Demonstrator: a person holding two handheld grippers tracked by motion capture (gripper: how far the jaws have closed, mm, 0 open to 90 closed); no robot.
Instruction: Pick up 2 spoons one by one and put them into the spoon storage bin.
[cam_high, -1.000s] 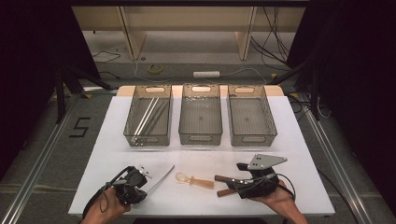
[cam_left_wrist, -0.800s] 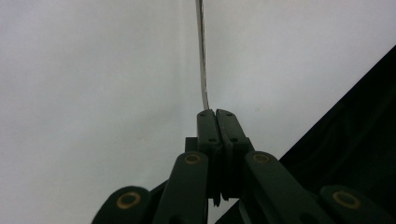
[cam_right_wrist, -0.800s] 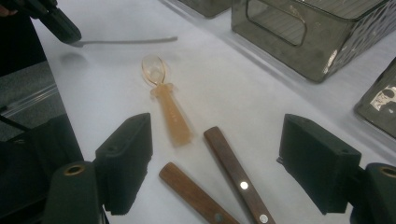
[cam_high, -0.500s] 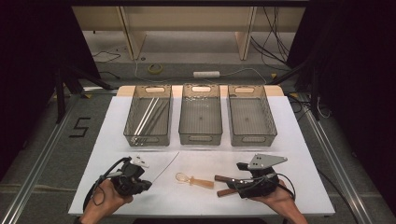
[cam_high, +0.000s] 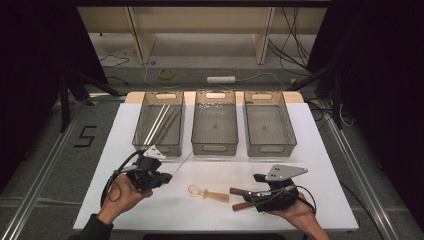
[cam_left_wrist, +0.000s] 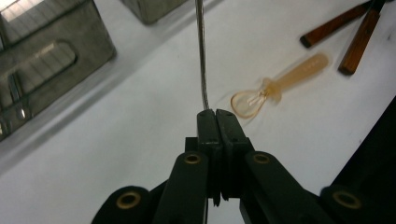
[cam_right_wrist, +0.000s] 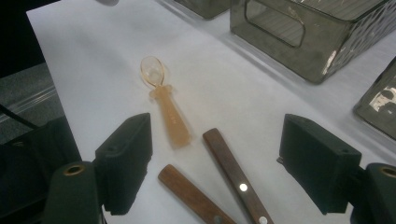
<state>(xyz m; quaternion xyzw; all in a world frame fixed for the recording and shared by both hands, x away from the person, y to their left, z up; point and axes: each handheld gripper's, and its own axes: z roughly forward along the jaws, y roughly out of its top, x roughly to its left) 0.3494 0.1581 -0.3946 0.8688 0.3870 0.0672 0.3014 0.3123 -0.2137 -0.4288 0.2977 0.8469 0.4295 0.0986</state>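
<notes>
My left gripper is shut on the near end of a thin silver metal stick, which points toward the left bin. A translucent amber plastic spoon lies flat on the white table between the hands. My right gripper rests open near the front right. Two wooden handles with rivets lie between its jaws, untouched by the pads.
Three clear grey bins stand in a row at the back: the left one holds several thin metal sticks; the middle bin and right bin look bare. The white table's front edge lies just behind both hands.
The left hand has lifted and moved away from the front edge toward the bins, carrying the metal stick. The right hand, spoon and wooden handles have stayed put.
</notes>
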